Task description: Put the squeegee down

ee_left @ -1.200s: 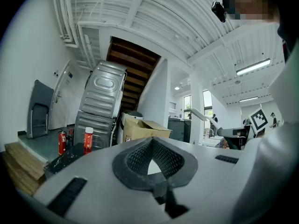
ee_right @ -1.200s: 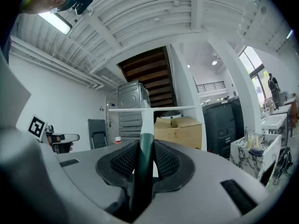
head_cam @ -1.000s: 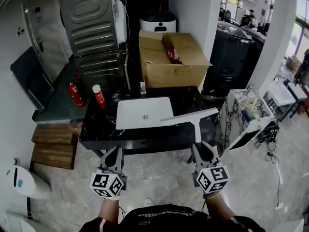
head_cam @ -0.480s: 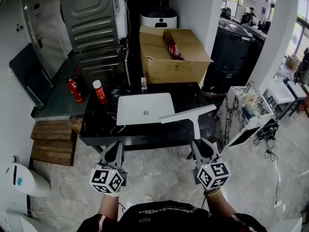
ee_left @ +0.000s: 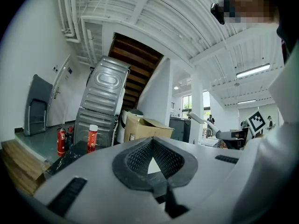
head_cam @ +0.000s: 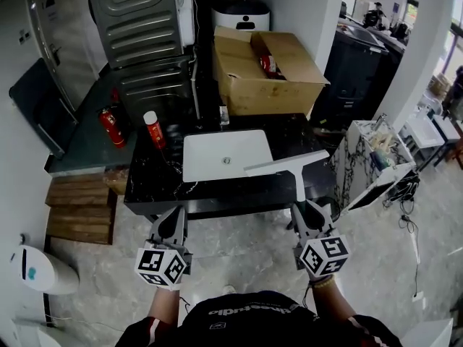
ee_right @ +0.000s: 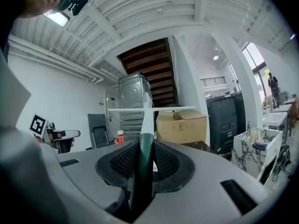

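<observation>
The right gripper (head_cam: 304, 214) holds the squeegee (head_cam: 293, 165). Its 2 jaws pinch the dark green handle from both sides, and you can see this well in the right gripper view. The handle sticks out straight ahead from the jaws. The long white blade sits across the far end, like the top of a T.

From the head view, the blade hangs over the front right part of the black table (head_cam: 155, 186). It is just beside the white sink (head_cam: 224, 154) set in the table top, near the sink's front right corner. The squeegee is up in the air in the gripper, not lying down.

The left gripper (head_cam: 172, 219) holds nothing. Its 2 jaws meet at the tips, with only a small gap behind them. It is out in front of the table's left part, over the floor, well apart from the squeegee.

A red can (head_cam: 153, 129) stands on the table, left of the sink. A brown box (head_cam: 268, 71) sits open behind the table. A big grey metal machine (head_cam: 141, 20) leans at the back left, with a red fire bottle (head_cam: 111, 127) near its foot. Some wood boards (head_cam: 79, 208) lie stacked on the floor left of the table.
</observation>
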`<state>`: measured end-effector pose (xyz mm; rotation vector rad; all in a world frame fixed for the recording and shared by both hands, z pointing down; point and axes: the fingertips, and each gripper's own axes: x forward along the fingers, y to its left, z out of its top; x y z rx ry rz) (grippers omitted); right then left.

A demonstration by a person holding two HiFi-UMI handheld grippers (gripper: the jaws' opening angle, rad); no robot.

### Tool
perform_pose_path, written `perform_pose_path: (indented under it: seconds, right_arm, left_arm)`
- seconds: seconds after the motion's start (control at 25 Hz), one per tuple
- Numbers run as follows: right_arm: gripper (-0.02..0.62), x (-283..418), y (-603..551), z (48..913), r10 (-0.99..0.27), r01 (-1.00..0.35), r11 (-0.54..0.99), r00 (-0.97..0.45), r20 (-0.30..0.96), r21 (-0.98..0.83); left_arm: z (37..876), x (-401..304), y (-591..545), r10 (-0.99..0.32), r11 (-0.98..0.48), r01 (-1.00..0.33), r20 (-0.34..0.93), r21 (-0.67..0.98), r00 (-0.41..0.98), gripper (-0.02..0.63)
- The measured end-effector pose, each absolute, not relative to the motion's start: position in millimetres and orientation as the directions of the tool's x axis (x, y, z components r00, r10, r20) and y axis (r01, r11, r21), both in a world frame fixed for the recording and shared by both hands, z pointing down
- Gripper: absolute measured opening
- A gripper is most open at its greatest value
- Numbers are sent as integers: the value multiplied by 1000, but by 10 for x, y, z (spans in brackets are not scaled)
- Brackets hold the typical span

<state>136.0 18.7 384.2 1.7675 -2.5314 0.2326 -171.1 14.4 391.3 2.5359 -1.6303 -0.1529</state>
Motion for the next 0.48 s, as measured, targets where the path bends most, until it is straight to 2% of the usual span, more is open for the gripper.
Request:
perform_pose_path:
  seconds: [0.48]
  right_arm:
    - [123,1147,-448,4006,-915,-933,354,-360,181,-67]
  left_arm:
    - [4157,-1894,-542,-908,-410,-891,3,195,419,12]
